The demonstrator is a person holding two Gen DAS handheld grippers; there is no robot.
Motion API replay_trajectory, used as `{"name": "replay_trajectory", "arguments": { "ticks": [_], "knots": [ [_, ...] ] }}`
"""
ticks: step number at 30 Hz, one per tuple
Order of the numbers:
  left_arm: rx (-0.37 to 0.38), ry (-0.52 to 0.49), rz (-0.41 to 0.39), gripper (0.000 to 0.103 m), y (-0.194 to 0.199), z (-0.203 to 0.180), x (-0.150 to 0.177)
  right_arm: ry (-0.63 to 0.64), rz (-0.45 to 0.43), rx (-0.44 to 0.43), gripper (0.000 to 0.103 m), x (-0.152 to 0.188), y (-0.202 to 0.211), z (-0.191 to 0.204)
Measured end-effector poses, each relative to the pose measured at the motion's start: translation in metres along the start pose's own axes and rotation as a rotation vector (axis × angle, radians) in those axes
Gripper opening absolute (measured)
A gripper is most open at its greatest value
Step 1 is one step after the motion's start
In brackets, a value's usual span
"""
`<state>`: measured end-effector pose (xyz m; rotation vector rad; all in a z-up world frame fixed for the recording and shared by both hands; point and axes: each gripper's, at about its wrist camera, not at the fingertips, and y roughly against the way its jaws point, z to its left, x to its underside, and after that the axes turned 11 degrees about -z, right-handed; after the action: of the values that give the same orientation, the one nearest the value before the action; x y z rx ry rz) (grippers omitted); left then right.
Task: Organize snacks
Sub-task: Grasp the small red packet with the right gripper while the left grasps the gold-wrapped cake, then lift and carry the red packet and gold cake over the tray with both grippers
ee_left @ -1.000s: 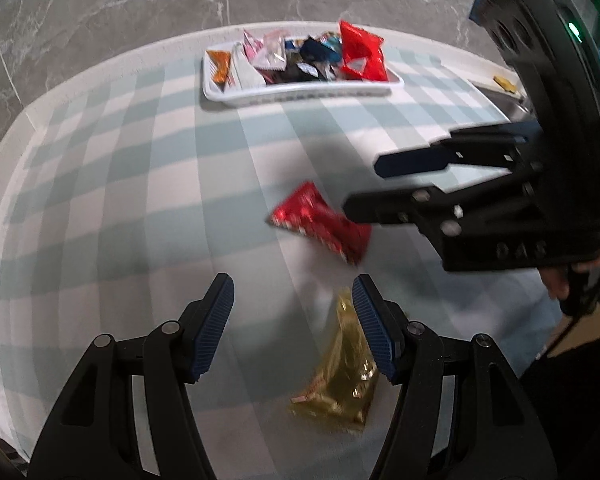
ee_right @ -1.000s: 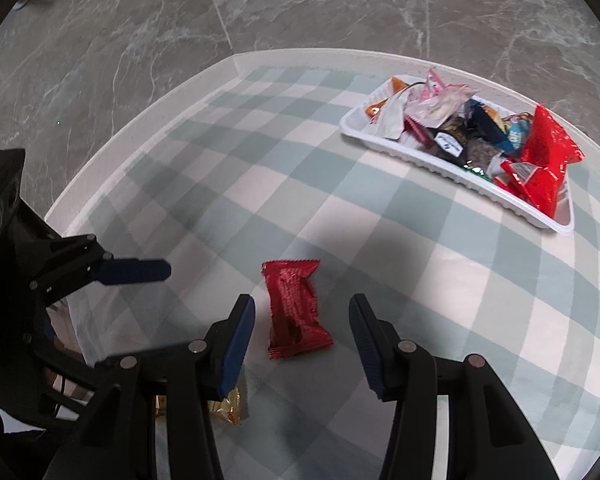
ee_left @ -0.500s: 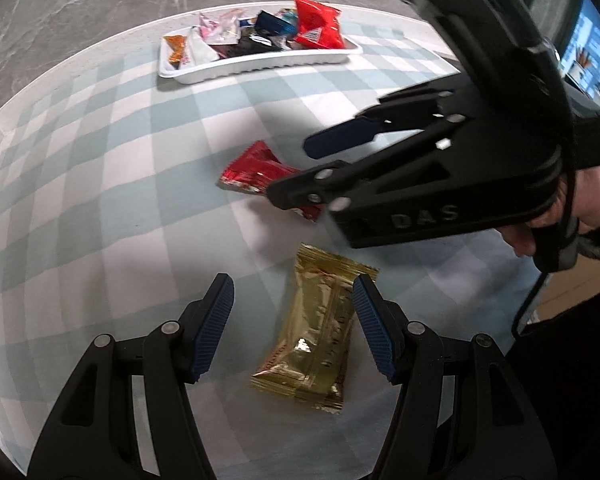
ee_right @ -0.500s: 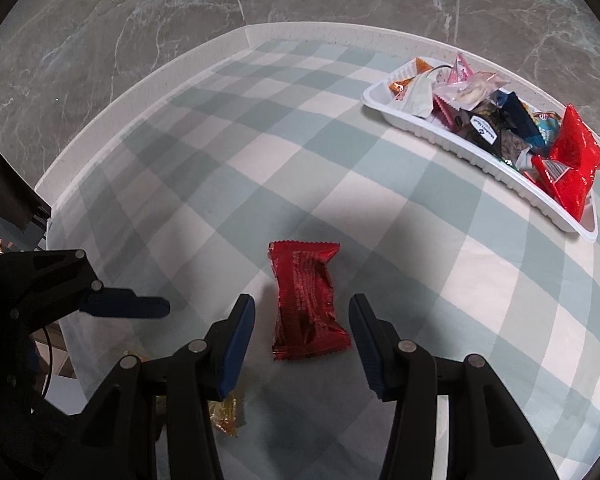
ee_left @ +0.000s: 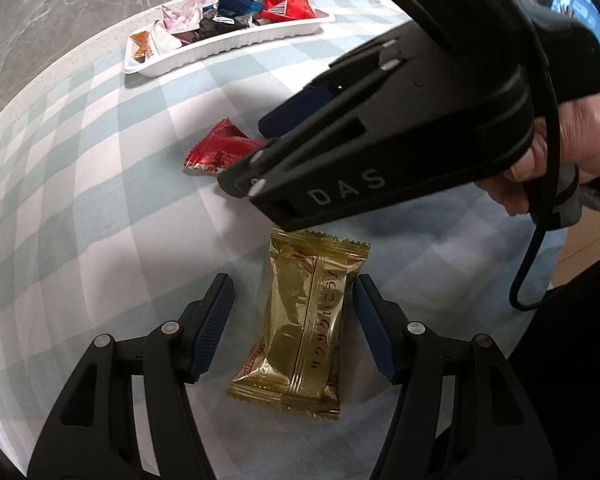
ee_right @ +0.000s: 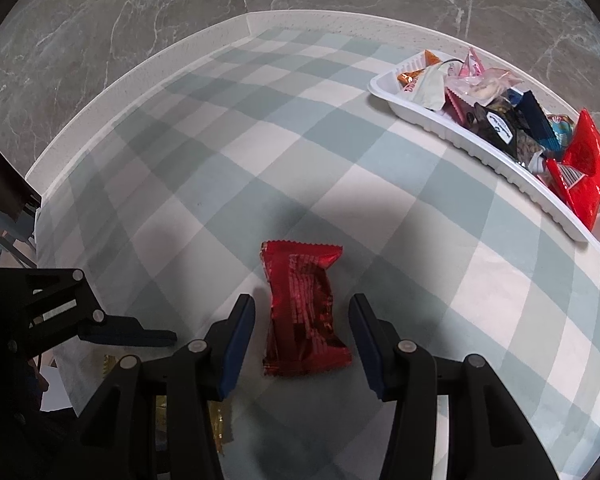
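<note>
A gold snack packet (ee_left: pixel 304 320) lies flat on the checked tablecloth, lengthwise between the fingers of my left gripper (ee_left: pixel 294 312). That gripper is open, its pads clear of the wrapper. A red snack packet (ee_right: pixel 300 312) lies between the fingers of my right gripper (ee_right: pixel 302 328), also open with a gap on each side. In the left wrist view the right gripper (ee_left: pixel 246 152) hangs over the red packet (ee_left: pixel 220 150) and hides part of it. The gold packet (ee_right: pixel 220 428) peeks out under the right gripper's left finger.
A white tray (ee_right: pixel 480 152) with several wrapped snacks stands at the far side of the table; in the left wrist view the tray (ee_left: pixel 228 46) is at the top. The table edge (ee_right: pixel 140 80) curves round the left. A hand (ee_left: pixel 580 140) holds the right gripper.
Both grippers have sunk toward the cloth. The gold packet now sits between the left fingers, and the red one lies deeper between the right fingers. Neither opening has changed.
</note>
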<state>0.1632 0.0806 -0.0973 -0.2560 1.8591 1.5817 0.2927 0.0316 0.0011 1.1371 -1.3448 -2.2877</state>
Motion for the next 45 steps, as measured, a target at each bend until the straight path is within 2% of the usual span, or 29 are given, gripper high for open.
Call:
{"name": "replay_trajectory", "arguments": {
  "ticks": [13, 16, 20, 23, 25, 27, 32, 45],
  "knots": [
    [-0.002, -0.025, -0.02, 0.064, -0.001, -0.002, 0.003, 0.072, 0.003, 0.016, 0.053, -0.001, -0.005, 0.005],
    [-0.002, -0.027, -0.028, 0.064, 0.0, -0.002, 0.004, 0.087, 0.004, 0.025, 0.048, -0.001, -0.005, 0.005],
    [0.0, -0.03, -0.036, 0.064, 0.003, -0.003, 0.007, 0.099, 0.004, 0.033, 0.034, -0.002, -0.004, 0.003],
    [0.001, -0.03, -0.038, 0.063, 0.004, -0.003, 0.008, 0.091, 0.001, 0.026, 0.032, -0.002, -0.003, 0.001],
    [0.005, -0.029, -0.04, 0.06, 0.005, -0.004, 0.008, 0.082, -0.003, 0.022, 0.031, -0.001, -0.003, 0.0],
    [0.006, -0.031, -0.047, 0.046, 0.006, -0.005, 0.008, 0.066, -0.006, 0.013, 0.03, 0.0, -0.002, -0.003],
    [0.004, -0.021, -0.05, 0.031, 0.007, -0.004, 0.006, 0.016, -0.012, -0.009, 0.029, 0.001, 0.002, -0.011],
    [0.021, 0.045, -0.056, 0.029, 0.007, 0.007, -0.001, -0.089, -0.044, -0.018, 0.029, 0.005, 0.021, -0.033]
  ]
}}
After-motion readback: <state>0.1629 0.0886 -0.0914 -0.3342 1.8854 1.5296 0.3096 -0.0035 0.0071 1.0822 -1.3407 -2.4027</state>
